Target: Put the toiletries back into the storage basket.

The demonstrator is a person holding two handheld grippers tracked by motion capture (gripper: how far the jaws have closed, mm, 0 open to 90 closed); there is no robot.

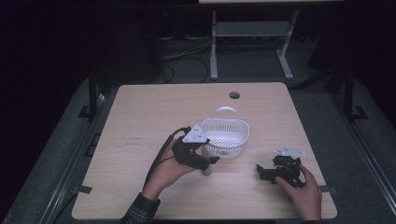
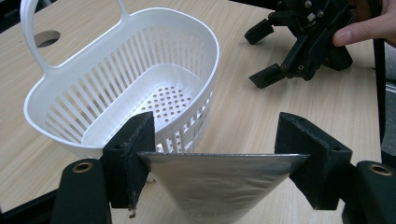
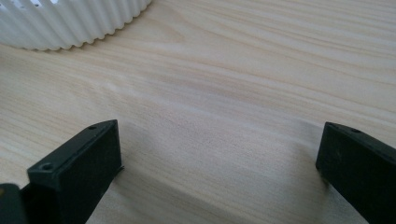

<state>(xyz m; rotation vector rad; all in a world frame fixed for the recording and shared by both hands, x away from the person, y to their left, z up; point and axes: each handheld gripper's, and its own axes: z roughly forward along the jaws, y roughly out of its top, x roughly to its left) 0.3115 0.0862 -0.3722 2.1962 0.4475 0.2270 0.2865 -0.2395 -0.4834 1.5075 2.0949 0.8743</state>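
Left gripper view, bottom centre: our left gripper grasps a silver pouch beside the basket. Basket empty; placing remains, we judge. Right gripper rests released, lower right.

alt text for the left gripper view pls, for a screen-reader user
The left claw grips a silvery foil pouch by its top edge, a black jaw at each end. Behind it a white slotted basket with a handle sits on the wooden table; farther right, the right claw rests in a hand.
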